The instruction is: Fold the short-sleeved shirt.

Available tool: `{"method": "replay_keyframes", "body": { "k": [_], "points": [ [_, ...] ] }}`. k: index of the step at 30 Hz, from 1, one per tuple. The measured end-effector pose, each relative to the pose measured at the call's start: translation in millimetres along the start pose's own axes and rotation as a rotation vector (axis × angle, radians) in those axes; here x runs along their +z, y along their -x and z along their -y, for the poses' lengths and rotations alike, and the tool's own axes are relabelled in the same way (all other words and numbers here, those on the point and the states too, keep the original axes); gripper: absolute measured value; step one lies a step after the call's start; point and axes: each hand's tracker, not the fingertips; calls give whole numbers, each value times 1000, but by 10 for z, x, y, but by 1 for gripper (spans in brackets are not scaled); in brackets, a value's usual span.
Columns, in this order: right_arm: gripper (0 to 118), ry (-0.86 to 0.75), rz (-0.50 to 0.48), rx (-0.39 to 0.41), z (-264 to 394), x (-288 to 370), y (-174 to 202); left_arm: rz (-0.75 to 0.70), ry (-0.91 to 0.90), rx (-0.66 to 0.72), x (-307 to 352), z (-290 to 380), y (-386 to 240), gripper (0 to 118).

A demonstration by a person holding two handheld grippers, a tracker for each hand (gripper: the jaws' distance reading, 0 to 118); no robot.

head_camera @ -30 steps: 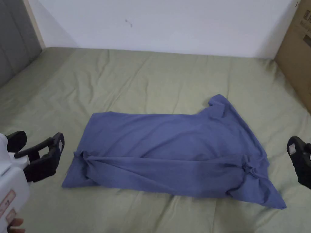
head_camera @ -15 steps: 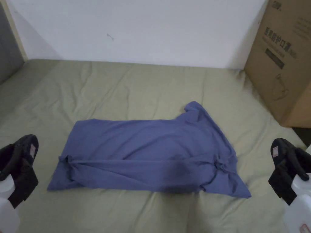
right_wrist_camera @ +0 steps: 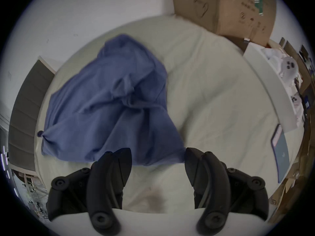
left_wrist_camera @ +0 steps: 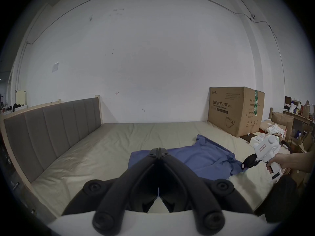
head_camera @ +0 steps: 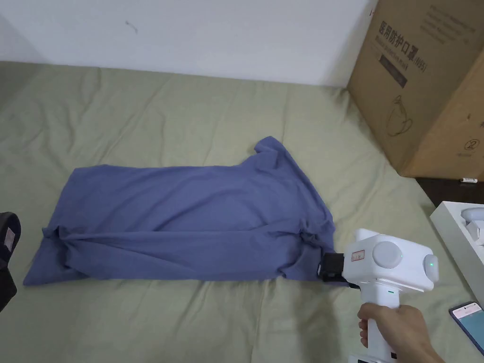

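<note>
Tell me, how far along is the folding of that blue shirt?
Partly done: the shirt lies on the bed sheet with its near long edge already turned over. In hand: the right gripper, jaws open, sits at the shirt's right corner without gripping it. The left gripper waits shut beside the other end. Left: the far sleeve sticks out, and no crosswise fold is made.

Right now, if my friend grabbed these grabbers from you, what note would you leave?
Left gripper: fingers shut, empty, held off the shirt's left end.
Right gripper: fingers open, at the blue shirt's near right corner, not gripping yet.
The shirt lies lengthwise on the green bed sheet, near long edge already folded over.
Left to do: grab that corner, tuck in the far sleeve, fold the shirt smaller.
</note>
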Motion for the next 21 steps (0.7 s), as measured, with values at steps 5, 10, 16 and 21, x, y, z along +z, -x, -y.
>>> {"method": "replay_keyframes", "body": {
  "k": [5, 10, 16, 21],
  "points": [
    [59, 21, -59, -68, -81, -128, -71, -15, 49, -2, -92, 115, 67, 0],
    [14, 3, -37, -35, -134, -174, -59, -46, 130, 44, -280, 237, 137, 0],
    [12, 2, -23, 34, -29, -54, 145, -32, 411, 265, -1004, 548, 571, 82],
    [12, -3, -21, 44, 8, -12, 191, -124, 725, 352, -1809, 1025, 1081, 82]
  ]
}}
